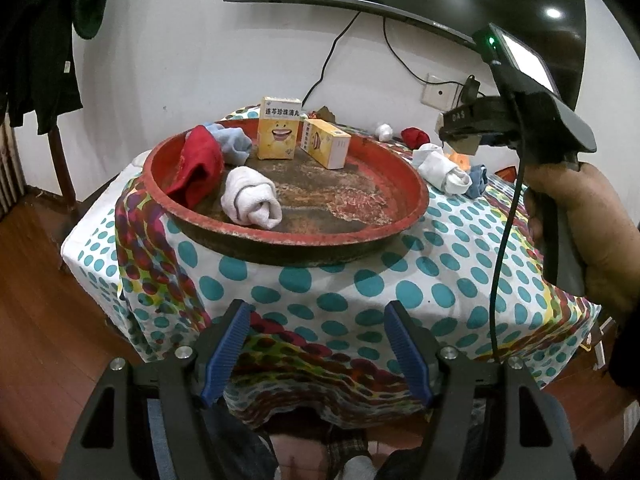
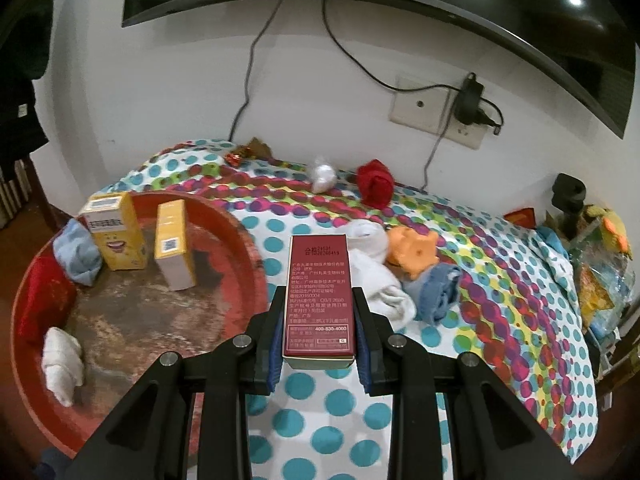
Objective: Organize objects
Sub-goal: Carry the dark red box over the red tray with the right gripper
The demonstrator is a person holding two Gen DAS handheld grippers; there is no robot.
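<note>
My right gripper (image 2: 320, 296) is shut on a dark red box (image 2: 318, 292) with printed text, held above the dotted tablecloth just right of the round red tray (image 2: 244, 236). Two yellow boxes (image 2: 116, 236) (image 2: 174, 244) stand in the tray beside a red cloth (image 2: 44, 300), a blue sock (image 2: 76, 256) and a white sock roll (image 2: 62, 360). My left gripper (image 1: 318, 320) is open and holds nothing, low at the table's near edge in front of the tray (image 1: 280, 248). A hand carries the right gripper (image 1: 460, 142) at the upper right of the left wrist view.
On the cloth right of the tray lie a white sock (image 2: 380, 280), an orange toy (image 2: 412, 252), a rolled blue sock (image 2: 440, 292), a red sock (image 2: 374, 184) and a small white bundle (image 2: 323, 174). Clutter (image 2: 596, 272) crowds the right edge. A TV and cables hang on the wall.
</note>
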